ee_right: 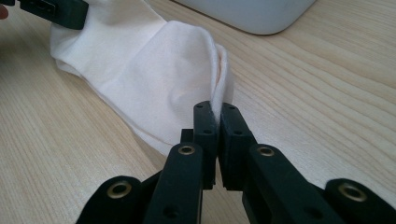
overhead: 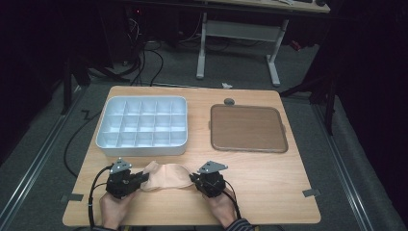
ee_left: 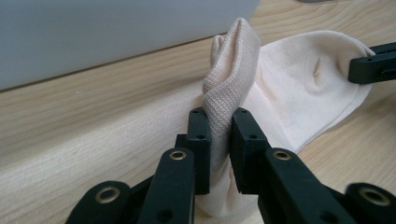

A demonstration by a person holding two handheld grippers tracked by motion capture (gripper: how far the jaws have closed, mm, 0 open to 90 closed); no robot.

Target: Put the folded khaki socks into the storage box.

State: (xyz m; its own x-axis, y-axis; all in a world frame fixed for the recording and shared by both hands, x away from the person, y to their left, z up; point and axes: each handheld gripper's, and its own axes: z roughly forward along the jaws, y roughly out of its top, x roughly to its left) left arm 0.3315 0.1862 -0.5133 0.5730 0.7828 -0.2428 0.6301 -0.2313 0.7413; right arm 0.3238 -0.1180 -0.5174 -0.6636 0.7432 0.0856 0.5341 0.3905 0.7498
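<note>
A pale peach sock [overhead: 166,175] lies on the wooden table near its front edge, stretched between my two grippers. My left gripper [overhead: 143,178] is shut on the sock's left end; in the left gripper view the ribbed fabric [ee_left: 229,93] bunches up between the pads, and the gripper [ee_left: 219,126] pinches it. My right gripper [overhead: 193,178] is shut on the sock's right end. In the right gripper view the gripper [ee_right: 217,114] clamps a thin fold of the sock [ee_right: 154,70]. The other gripper's jaw tip shows at the far end of the sock in each gripper view.
A white compartment tray [overhead: 142,145] sits just behind the sock, left of centre. A brown flat tray [overhead: 248,128] lies at the right back. A small grey disc [overhead: 229,101] rests behind it. Bare wood extends to the right of my right hand.
</note>
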